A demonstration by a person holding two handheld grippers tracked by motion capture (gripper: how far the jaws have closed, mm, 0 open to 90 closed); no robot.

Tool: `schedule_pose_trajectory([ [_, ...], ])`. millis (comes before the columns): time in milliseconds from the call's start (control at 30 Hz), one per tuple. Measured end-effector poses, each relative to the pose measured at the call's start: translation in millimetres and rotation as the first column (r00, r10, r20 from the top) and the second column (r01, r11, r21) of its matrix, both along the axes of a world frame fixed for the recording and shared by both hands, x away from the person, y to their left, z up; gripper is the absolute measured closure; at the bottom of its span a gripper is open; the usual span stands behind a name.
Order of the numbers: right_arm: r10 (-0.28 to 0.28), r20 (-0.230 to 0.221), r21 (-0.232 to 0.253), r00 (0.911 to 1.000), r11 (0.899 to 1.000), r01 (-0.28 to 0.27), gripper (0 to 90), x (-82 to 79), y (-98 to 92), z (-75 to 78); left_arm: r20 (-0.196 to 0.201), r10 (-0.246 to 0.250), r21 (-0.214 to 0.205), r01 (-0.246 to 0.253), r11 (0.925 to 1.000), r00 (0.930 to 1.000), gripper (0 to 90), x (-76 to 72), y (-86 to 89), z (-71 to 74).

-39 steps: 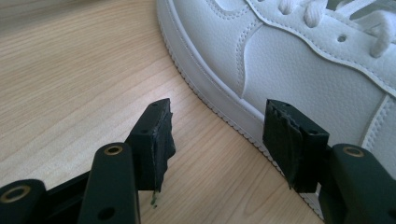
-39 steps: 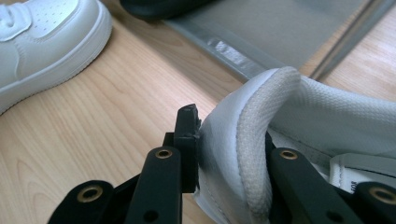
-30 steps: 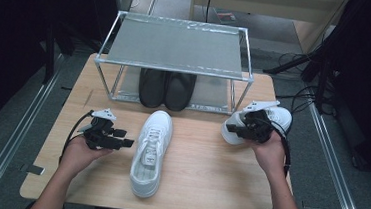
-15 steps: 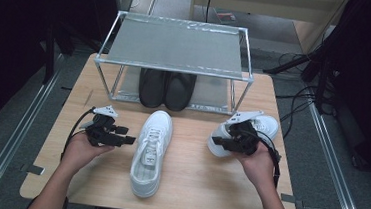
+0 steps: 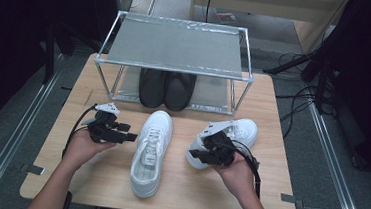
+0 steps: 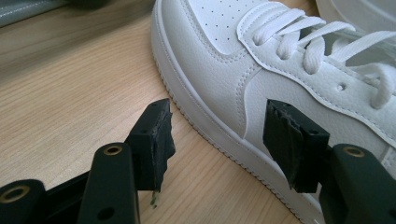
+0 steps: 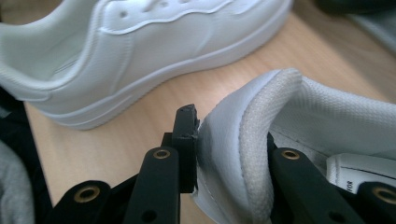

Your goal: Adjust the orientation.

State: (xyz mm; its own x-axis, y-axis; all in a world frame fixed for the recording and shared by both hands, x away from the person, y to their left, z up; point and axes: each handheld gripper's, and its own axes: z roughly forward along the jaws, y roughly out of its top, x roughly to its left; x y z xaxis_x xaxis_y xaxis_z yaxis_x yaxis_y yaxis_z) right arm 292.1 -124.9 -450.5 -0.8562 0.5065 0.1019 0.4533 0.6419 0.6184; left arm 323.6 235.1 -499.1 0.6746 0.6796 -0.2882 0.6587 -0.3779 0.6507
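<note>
The right gripper (image 5: pixel 195 154) is clamped on the heel collar of the right-hand white sneaker (image 5: pixel 236 133), one jaw inside and one outside, near the tabletop's (image 5: pixel 277 192) right edge. That soft rim could fold and slip free if dragged. The left gripper (image 5: pixel 130 136) stands open beside the centre white sneaker (image 5: pixel 151 149), which a sideways swing might knock.

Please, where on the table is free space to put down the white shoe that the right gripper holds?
The right gripper pinches the held white shoe at its heel. Bare wood lies between it and the middle white shoe, along the table's right edge, and at the near left corner. The top of the rack is also bare. Crowded: under the rack, beside the black shoes.
</note>
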Motion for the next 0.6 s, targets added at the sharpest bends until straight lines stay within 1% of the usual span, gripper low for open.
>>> schedule_pose_trajectory([
  [133, 0.037, -0.023, 0.008, 0.9990, 0.999, -0.037, 74.4, -8.0, 13.1, -8.1, 0.000, 0.001, 0.000, -0.001, 1.0000, 1.0000, 42.5, 0.0, -0.2, 0.3],
  [167, 0.040, -0.032, 0.013, 0.9987, 0.999, -0.040, 74.6, -9.1, 15.2, -10.6, 0.001, -0.001, 0.001, 0.001, 1.0000, 1.0000, 42.5, 0.1, 0.0, 0.4],
  [233, 0.038, -0.036, 0.022, 0.9986, 0.999, -0.037, 75.2, -10.5, 18.0, -17.4, 0.002, -0.002, 0.001, 0.002, 1.0000, 1.0000, 42.5, 0.0, 0.0, 0.5],
  [333, 0.043, -0.066, 0.035, 0.9969, 0.999, -0.040, 75.8, -10.8, 18.2, -27.7, 0.001, -0.002, 0.001, 0.002, 1.0000, 1.0000, 42.5, 0.0, -0.3, 0.3],
  [500, 0.056, -0.060, 0.043, 0.9966, 0.998, -0.054, 74.4, -13.8, 16.6, -32.7, 0.000, -0.004, -0.001, 0.004, 1.0000, 1.0000, 42.4, -0.2, -1.1, 0.3],
  [533, 0.068, -0.050, 0.036, 0.9965, 0.997, -0.066, 73.1, -14.5, 15.8, -32.3, 0.001, -0.004, 0.000, 0.004, 1.0000, 1.0000, 42.5, -0.2, -1.2, 0.4],
  [600, 0.082, -0.016, 0.022, 0.9965, 0.996, -0.081, 68.3, -17.8, 14.4, -30.1, 0.006, -0.005, -0.001, 0.005, 1.0000, 1.0000, 42.4, -0.2, -1.3, 0.5],
])
